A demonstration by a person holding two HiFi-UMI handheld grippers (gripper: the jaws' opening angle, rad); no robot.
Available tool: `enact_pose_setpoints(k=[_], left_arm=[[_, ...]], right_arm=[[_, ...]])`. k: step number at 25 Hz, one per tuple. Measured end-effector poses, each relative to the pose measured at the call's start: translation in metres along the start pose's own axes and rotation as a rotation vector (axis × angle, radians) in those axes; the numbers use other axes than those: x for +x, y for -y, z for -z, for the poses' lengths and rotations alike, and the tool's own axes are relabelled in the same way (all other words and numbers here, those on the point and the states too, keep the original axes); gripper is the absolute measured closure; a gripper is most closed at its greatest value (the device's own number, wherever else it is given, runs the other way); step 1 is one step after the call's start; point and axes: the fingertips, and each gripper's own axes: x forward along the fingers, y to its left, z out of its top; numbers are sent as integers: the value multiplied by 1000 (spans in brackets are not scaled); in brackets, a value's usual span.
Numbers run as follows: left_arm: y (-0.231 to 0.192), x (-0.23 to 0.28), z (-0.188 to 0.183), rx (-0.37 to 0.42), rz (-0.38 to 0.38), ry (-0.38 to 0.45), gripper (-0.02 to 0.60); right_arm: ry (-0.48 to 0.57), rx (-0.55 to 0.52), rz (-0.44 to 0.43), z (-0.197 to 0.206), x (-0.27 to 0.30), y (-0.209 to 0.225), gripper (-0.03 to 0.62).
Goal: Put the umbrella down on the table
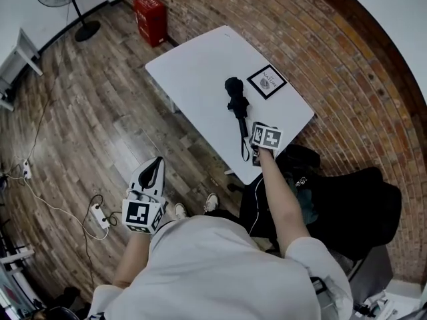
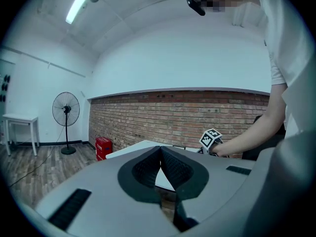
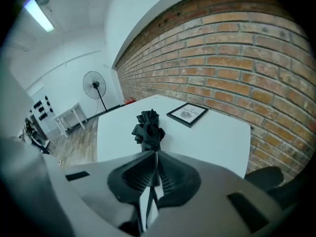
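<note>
Bare studio room; brick wall [image 3: 237, 58], wood floor [image 1: 87, 112], fan [image 2: 65, 109]

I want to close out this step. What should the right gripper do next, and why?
Probably draw the right gripper back off the table: the umbrella already lies flat on it, and the jaws are together, apparently empty, with only its handle strap showing below them.
</note>
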Motion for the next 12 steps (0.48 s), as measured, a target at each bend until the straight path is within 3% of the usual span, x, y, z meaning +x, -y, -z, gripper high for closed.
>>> enact_pose_setpoints(k=[4, 7, 12], left_arm=[[6, 3, -2, -1, 40, 10, 558], [7, 2, 1, -2, 66, 13, 558], [3, -5, 1, 5, 87, 21, 558]], right_arm=[[40, 146, -42, 43, -34, 3, 574], [68, 224, -23, 67, -56, 11, 574], [127, 294, 19, 76, -86, 22, 574]])
